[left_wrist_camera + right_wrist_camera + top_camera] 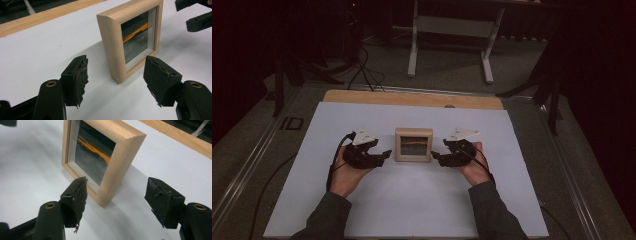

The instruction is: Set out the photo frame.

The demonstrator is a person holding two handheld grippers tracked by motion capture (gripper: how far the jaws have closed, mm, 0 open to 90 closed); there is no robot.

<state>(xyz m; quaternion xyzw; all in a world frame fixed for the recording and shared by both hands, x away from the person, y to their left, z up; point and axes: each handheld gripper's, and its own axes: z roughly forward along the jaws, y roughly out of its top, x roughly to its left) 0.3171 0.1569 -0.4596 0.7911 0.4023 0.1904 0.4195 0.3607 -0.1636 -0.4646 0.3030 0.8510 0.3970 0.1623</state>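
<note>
The wooden frame point(413, 144) is stood upright at the middle of the white sheet point(412, 200), between the left gripper point(384, 153) and right gripper point(435, 156). Both are held open, near its side edges, not touching.

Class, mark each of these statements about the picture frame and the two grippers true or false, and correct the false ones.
1. The wooden picture frame stands upright on the white sheet. True.
2. The left gripper is clamped on the frame. False: its jaws are open, near a lower corner of the frame but not touching.
3. The right gripper has open jaws. True.
4. Both grippers are on the same side of the frame. False: the frame stands between them.
5. The picture shows an orange band. True.
</note>
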